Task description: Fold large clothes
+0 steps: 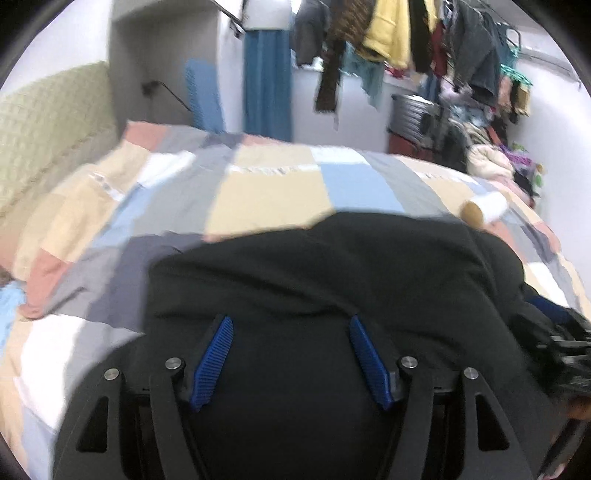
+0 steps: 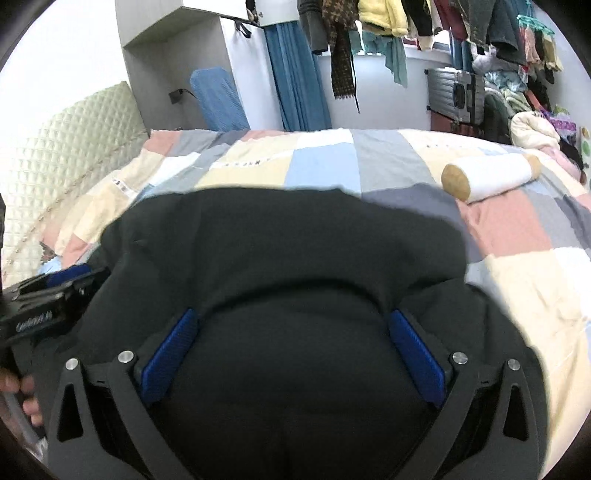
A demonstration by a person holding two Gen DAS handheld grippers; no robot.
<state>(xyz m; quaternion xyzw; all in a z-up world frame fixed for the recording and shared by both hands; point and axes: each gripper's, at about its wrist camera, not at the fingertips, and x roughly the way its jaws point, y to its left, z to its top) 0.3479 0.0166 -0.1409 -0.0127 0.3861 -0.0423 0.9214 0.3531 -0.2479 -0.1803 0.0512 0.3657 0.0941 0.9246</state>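
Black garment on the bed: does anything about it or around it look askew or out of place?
Nothing looks damaged or spilled. The black garment lies bunched on the patchwork quilt, not yet a flat fold. A white bolster lies slantwise just beyond it, apart from it.

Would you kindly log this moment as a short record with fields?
surface: bed with patchwork quilt
garment: black garment spread on the quilt
left tool: open above the garment, nothing pinched
right tool: wide open above the garment, nothing pinched
nearby: white bolster pillow beyond the garment
background: hanging clothes, blue curtain
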